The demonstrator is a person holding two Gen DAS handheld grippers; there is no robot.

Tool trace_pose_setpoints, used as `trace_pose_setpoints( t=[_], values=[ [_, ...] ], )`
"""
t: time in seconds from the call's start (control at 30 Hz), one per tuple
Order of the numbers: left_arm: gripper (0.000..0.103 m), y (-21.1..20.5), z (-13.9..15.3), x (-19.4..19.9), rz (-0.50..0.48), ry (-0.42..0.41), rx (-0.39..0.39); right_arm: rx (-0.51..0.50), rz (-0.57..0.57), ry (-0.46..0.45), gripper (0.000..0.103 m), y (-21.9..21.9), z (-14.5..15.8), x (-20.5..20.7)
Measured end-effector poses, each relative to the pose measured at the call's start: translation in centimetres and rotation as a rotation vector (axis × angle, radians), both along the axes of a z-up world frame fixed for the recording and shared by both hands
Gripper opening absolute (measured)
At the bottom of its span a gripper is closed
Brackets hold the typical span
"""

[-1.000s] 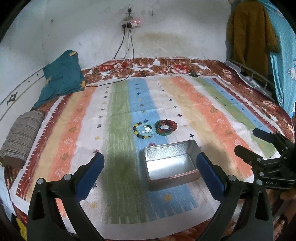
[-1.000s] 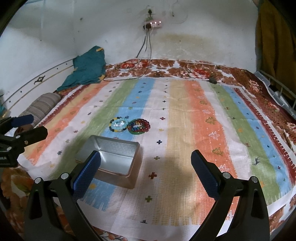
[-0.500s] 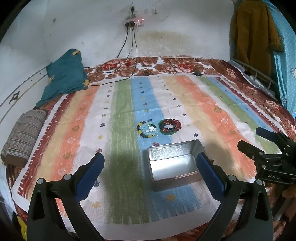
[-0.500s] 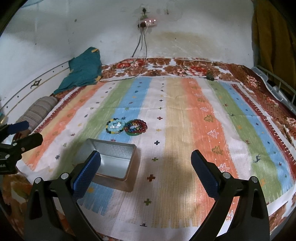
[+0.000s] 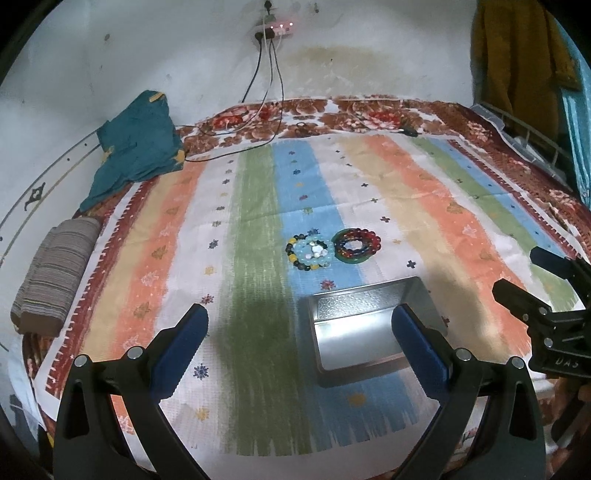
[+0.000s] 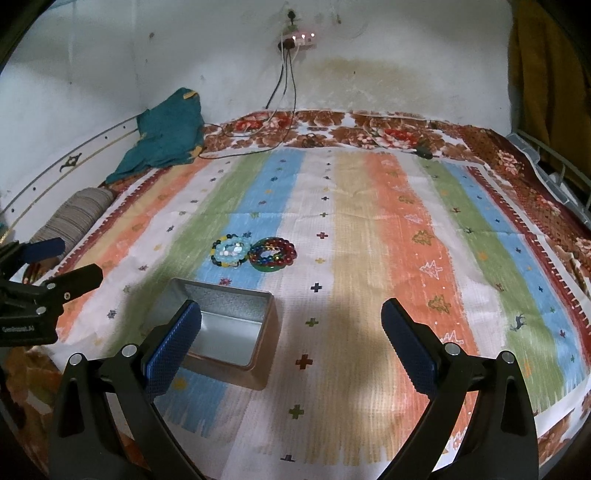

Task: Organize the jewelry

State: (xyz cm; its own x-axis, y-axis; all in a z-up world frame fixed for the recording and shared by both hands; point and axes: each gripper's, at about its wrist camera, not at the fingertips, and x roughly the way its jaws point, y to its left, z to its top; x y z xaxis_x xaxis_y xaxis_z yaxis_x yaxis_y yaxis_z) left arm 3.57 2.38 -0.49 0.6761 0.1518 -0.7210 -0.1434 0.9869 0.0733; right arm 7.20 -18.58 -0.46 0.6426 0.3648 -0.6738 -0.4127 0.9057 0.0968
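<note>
White plaster wall (image 5: 369,33) backs the scene, with a power strip (image 5: 279,26) mounted high and cables hanging down to the bed.

Bed surface: a striped cloth (image 5: 424,206) in orange, green, blue and cream covers a floral sheet (image 6: 369,125). A teal garment (image 5: 140,147) lies at the far left corner; a striped roll (image 5: 55,273) lies along the left edge.

Tin (image 5: 369,321): an open rectangular metal box stands on the cloth, near side, on the blue stripe. Its interior is bare metal.

Jewelry: two piles of bead bracelets lie on the cloth just beyond the tin, apart from it.
- Pale pile (image 5: 309,253): light blue and white beads ringed by dark and yellow beads.
- Red pile (image 5: 356,245): red and dark beads on a green ring. It lies just right of the pale pile, touching or nearly so.

Left gripper (image 5: 299,339): fingers spread wide, holding nothing, hovering above the cloth beside the tin.

Right gripper (image 6: 291,336): fingers spread wide, holding nothing, hovering right of the tin.
</note>
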Motion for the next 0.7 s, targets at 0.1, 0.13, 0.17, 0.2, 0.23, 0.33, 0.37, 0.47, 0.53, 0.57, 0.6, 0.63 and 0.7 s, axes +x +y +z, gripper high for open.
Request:
trace_pose_setpoints(
  t=[0.1,0.13,0.17,0.2,0.23,0.33,0.37,0.47,0.53,0.57,0.6,0.63,0.7],
  values=[
    [0.098,0.3,0.0,0.4,0.011,0.003,0.009,0.002,0.004,0.027,0.099,0.3,-0.3,0.9],
    [0.098,0.4,0.0,0.6,0.016,0.006,0.007,0.000,0.005,0.035,0.099,0.4,-0.4,1.1],
    [0.098,0.5,-0.1,0.7,0.017,0.009,0.004,-0.010,0.004,0.033,0.099,0.5,-0.4,1.3],
    [0.098,0.5,-0.1,0.9,0.016,0.012,0.001,-0.019,0.003,0.027,0.099,0.6,-0.4,1.4],
    [0.098,0.5,-0.1,1.1,0.015,0.013,0.001,-0.027,0.001,0.022,0.099,0.7,-0.4,1.5],
    [0.098,0.4,-0.1,1.8,0.015,0.014,0.011,-0.017,-0.006,0.032,0.099,0.7,-0.6,2.2],
    [0.098,0.4,-0.2,2.1,0.015,0.017,0.012,-0.017,-0.007,0.035,0.099,0.7,-0.6,2.5],
    [0.098,0.6,-0.5,3.0,0.015,0.035,-0.007,-0.029,-0.010,0.039,0.099,1.1,-0.8,3.4],
    [0.098,1.0,-0.9,3.9,0.026,0.058,-0.038,-0.027,-0.011,0.043,0.099,1.2,-0.8,4.0],
    [0.098,1.3,-1.1,4.3,0.038,0.066,-0.035,-0.028,-0.011,0.044,0.099,1.3,-0.9,4.3],
    [0.098,1.5,-1.3,4.7,0.047,0.073,-0.026,-0.033,-0.011,0.042,0.099,1.4,-0.9,4.4],
    [0.098,1.7,-1.4,4.9,0.054,0.080,-0.028,-0.039,-0.010,0.040,0.099,1.5,-1.0,4.6],
    [0.098,2.2,-1.7,5.5,0.069,0.093,-0.041,-0.044,-0.004,0.048,0.099,1.8,-1.2,5.1]
  ],
)
